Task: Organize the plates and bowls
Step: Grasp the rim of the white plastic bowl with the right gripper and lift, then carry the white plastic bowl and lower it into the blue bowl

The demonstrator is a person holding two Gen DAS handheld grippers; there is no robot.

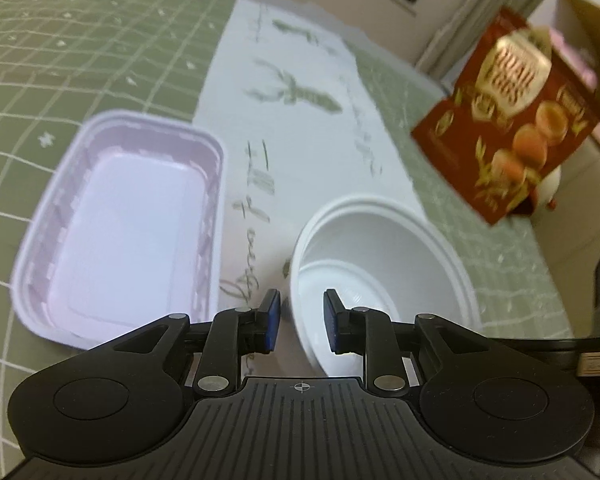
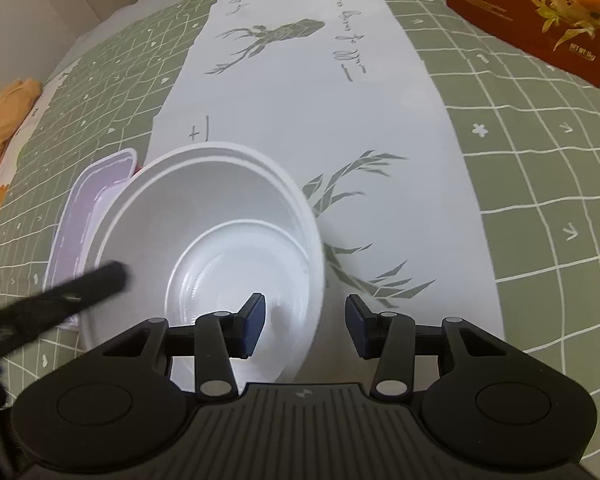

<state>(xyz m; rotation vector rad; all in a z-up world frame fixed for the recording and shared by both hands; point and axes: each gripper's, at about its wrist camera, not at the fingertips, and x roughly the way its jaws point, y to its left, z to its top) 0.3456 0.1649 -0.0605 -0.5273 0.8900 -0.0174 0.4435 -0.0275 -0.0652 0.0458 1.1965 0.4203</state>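
Both grippers crowd in on the white bowls [image 1: 384, 276] now, a nested stack sitting on the white runner [image 1: 300, 120] of a green checked cloth [image 1: 80, 52]. The left gripper [image 1: 302, 320] has its jaws apart, straddling the near-left rim: one blue pad sits outside the wall, the other hangs over the inside. Whether either pad actually touches the rim, I cannot tell.

Over on the other side, the right gripper [image 2: 305, 326] is spread wide too, with nothing clamped. Its left finger sits over the bowl's inside, its right finger out over the runner, and the bowls' [image 2: 220, 248] near-right rim falls in the gap between them. A blurred black bar of the left gripper [image 2: 60, 296] cuts across the bowls' left edge in this view.

The bowls are plain glossy white, deep, round, with at least two rims showing slightly offset at the top and a smaller ring visible low inside. They look upright on the cloth.

Just to the left of them lies a pale lilac rectangular tray [image 1: 128, 232], open side up. Further back to the right stands a red snack box [image 2: 540, 12] printed with cakes and gold leaves
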